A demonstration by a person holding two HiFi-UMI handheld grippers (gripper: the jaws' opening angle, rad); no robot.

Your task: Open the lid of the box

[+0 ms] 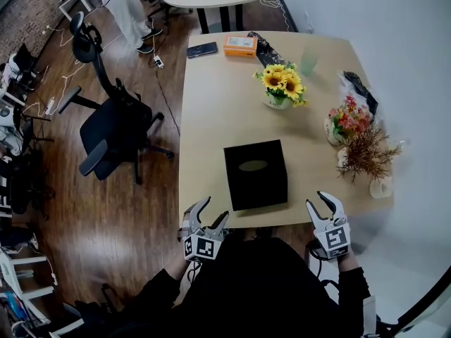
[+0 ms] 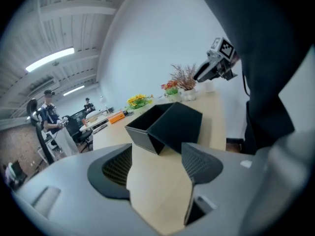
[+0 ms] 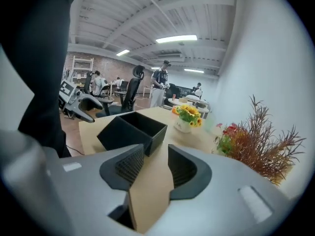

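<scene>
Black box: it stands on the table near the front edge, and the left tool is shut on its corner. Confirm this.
Wrong in one respect: the left tool is not shut on the corner. The left gripper view shows its jaws apart, with only bare table between them and the black box further ahead. The rest holds.

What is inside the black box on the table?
Of the black box only the dark top shows, with a pale oval at its centre. Its interior is covered, so any contents cannot be seen.

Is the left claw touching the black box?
Apart. The left gripper view shows bare table between the open left claw and the black box.
</scene>
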